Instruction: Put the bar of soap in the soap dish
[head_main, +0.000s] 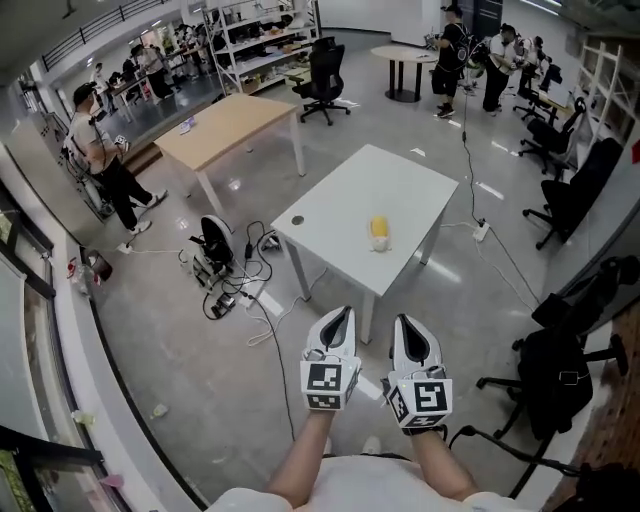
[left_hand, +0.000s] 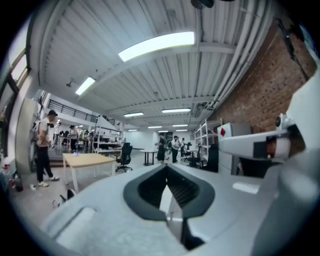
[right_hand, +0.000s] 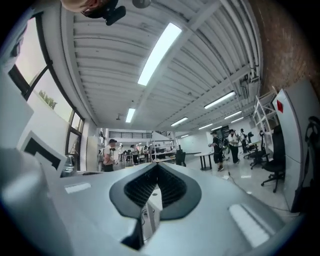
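**A:** Where's the bar of soap (head_main: 379, 229)?

**B:** On the white counter (head_main: 400, 180), just off its middle toward the near corner. It's a small yellow lump with a pale base (head_main: 380, 246) under it that may be the soap dish. From the head view it's too small to tell whether the bar sits in the dish or only against it.

**A:** And the jaws?

**B:** Both pairs are pressed together with nothing between them. The left gripper (head_main: 344, 311) and right gripper (head_main: 401, 319) are held level, side by side, well short of the counter's near corner.

**A:** So which stage is it?

**B:** It fits either: soap already seated, or soap waiting by its dish. I'd judge the sound thing is to check at close range that the bar lies flat inside the rim. If it proves loose, soap is slick, so pinching across its narrow sides should hold better than pinching its rounded top.
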